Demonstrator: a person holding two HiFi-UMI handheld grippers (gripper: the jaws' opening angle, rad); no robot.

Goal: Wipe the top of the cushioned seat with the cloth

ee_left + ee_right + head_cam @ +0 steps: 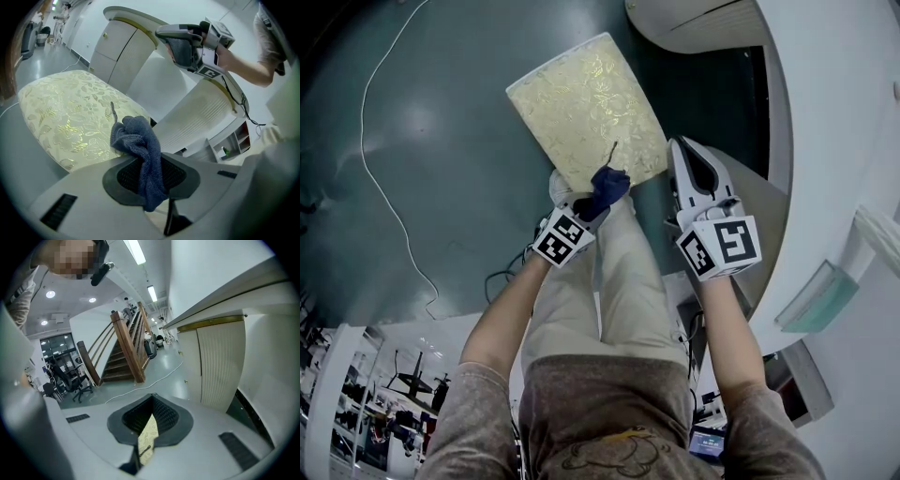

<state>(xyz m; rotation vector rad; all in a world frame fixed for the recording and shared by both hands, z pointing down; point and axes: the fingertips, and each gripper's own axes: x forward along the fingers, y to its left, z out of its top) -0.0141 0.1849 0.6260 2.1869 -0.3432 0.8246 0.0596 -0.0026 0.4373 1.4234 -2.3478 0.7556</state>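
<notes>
The cushioned seat (586, 108) has a pale gold floral top and stands on the dark floor ahead of the person's legs. My left gripper (598, 199) is shut on a dark blue cloth (609, 185). The bunched cloth (138, 140) rests at the seat's near right edge (70, 122), with a loose thread lying on the fabric. My right gripper (682, 150) is held up to the right of the seat, off its surface, jaws shut and holding nothing. In the right gripper view (149, 425), a thin strip of the gold fabric shows through the slit between the jaws.
A white curved cabinet (797, 122) with ribbed panels (197, 112) stands close on the right of the seat. A white cable (384, 187) runs across the floor at the left. Wooden stairs (126, 352) and office chairs (70, 380) stand farther off.
</notes>
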